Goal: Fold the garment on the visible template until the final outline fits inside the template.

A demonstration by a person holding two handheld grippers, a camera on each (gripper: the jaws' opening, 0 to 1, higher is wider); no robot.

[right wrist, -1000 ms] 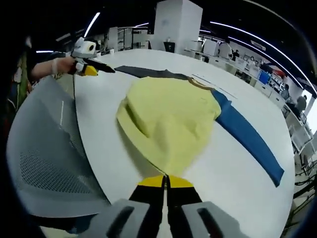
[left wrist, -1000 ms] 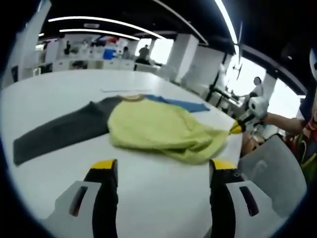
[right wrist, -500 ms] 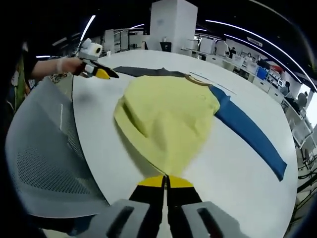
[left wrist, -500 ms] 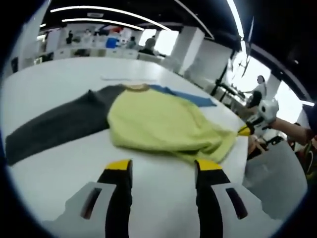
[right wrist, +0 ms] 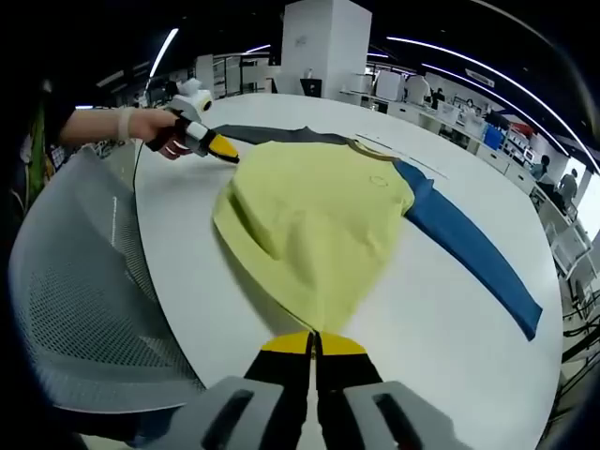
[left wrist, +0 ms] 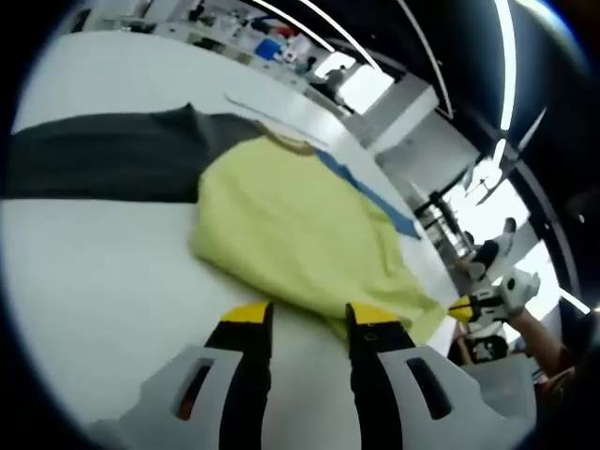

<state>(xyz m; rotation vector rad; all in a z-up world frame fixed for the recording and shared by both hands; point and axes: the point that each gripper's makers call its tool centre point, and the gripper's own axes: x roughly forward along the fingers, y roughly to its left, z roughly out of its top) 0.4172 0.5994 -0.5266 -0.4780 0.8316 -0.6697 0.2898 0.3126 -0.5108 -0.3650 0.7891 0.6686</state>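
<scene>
Left gripper (left wrist: 302, 317): jaws apart, you're hovering just short of the garment's near hem.
Garment (right wrist: 319, 216): lying flat on the white table (right wrist: 450, 309), yellow body, dark and blue sleeves spread.
Right gripper (right wrist: 313, 339): jaws pinching the yellow hem corner.
Tip: grab the opposite corner level, so you're lifting both evenly.

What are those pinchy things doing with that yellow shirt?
A person is folding a shirt on a white table, with a hand-held gripper in each hand. The right hand-held gripper is shut on the yellow hem. The left hand-held gripper is open, close to the shirt's other hem corner. The blue sleeve and dark sleeve lie spread out flat.
</scene>
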